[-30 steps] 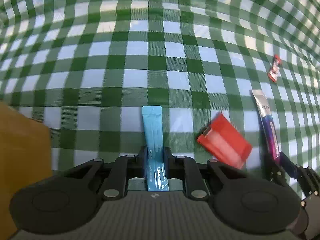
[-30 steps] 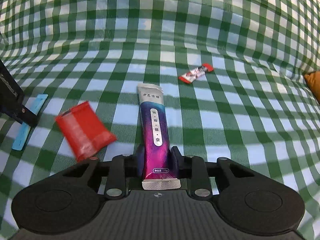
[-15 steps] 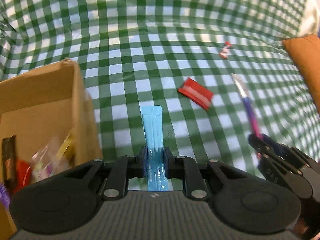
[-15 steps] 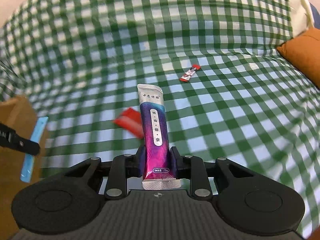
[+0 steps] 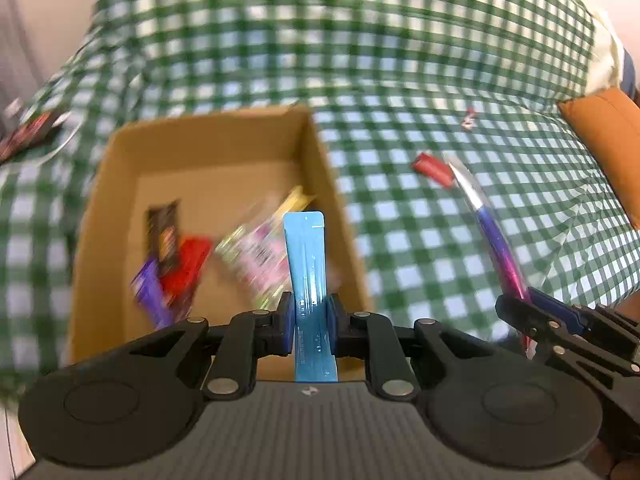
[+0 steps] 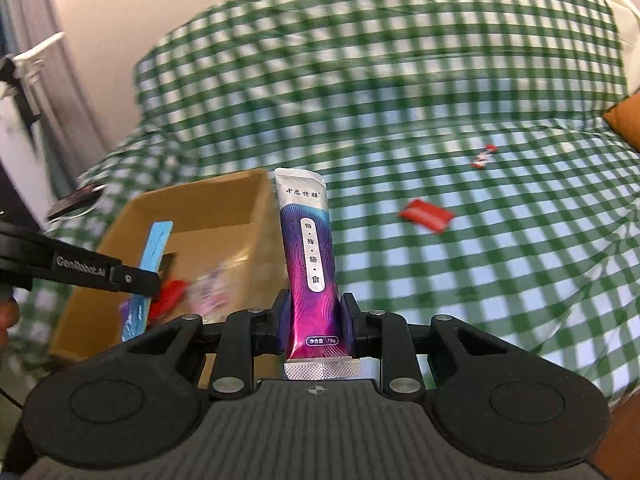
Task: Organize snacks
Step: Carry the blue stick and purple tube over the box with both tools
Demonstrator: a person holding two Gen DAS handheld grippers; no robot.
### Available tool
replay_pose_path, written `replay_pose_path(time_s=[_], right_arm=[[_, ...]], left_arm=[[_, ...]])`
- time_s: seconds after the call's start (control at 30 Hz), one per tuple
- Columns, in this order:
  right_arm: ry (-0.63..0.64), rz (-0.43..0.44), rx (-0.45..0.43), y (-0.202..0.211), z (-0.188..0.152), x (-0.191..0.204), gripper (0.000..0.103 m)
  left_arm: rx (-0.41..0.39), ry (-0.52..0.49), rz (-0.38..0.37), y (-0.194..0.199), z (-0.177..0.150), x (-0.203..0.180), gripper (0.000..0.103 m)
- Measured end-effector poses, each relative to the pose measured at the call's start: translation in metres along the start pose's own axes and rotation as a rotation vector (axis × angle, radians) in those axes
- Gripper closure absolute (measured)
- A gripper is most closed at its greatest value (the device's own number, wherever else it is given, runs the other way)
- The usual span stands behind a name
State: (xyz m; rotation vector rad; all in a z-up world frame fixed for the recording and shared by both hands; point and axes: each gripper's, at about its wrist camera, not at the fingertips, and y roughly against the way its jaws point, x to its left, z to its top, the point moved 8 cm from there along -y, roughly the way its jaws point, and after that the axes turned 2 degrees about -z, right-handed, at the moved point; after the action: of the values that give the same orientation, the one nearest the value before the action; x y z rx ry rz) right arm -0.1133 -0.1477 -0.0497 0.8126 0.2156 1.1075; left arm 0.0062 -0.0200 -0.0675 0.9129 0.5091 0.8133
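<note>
- Left gripper (image 5: pixel 310 322): jaws clamped on blue stick (image 5: pixel 307 268); stick is held upright above the near right part of the box (image 5: pixel 200 136).
- Right gripper (image 6: pixel 316 320): jaws clamped on purple sachet (image 6: pixel 308 264), which is held upright, silver seal at the bottom; seen from the left wrist view to the right of the box, over the cloth.
- Checked cloth (image 5: pixel 400 60), green and white, is spread over the whole surface; box is set on it.
- Box: open cardboard, at left in both views. Several packets are seen inside, blurred: dark bar (image 5: pixel 163 236), red packet (image 5: pixel 185 270), purple packet (image 5: pixel 149 296), pink-and-clear bag (image 5: pixel 256 256), yellow wrapper (image 5: pixel 298 200).
- Orange cushion (image 5: pixel 608 136) is noted at the right edge of the cloth.
- Red pack (image 6: pixel 426 215) is lying flat on the cloth, well apart from the box, to its right.
- Small candy (image 6: pixel 483 157) is lying on the cloth beyond the red pack, apart from it.
</note>
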Motion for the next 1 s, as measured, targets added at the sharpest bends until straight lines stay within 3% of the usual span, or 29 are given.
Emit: replay_pose_path(time_s=[0.23,0.4,0.63,1.0], right_arm=[[0.072,0.078,0.049,0.034,-0.037,0.076,0.075],[0.155,0.078,0.047,0.050,-0.046,0.105,0.075],[0.243,0.074,0.012,0.069,-0.059,0.132,0.075],[0.272,0.061,-0.011,0.081,-0.063,0.142,0.075]], left_arm=[[-0.014,0.069,0.044,0.045,-0.058,0.058,0.085],[-0.040,0.120,0.055,0.064,-0.087,0.074,0.085],[-0.083,0.121,0.035,0.076,-0.094,0.068,0.085],[-0.113,0.117,0.025,0.087,-0.101,0.065,0.085]])
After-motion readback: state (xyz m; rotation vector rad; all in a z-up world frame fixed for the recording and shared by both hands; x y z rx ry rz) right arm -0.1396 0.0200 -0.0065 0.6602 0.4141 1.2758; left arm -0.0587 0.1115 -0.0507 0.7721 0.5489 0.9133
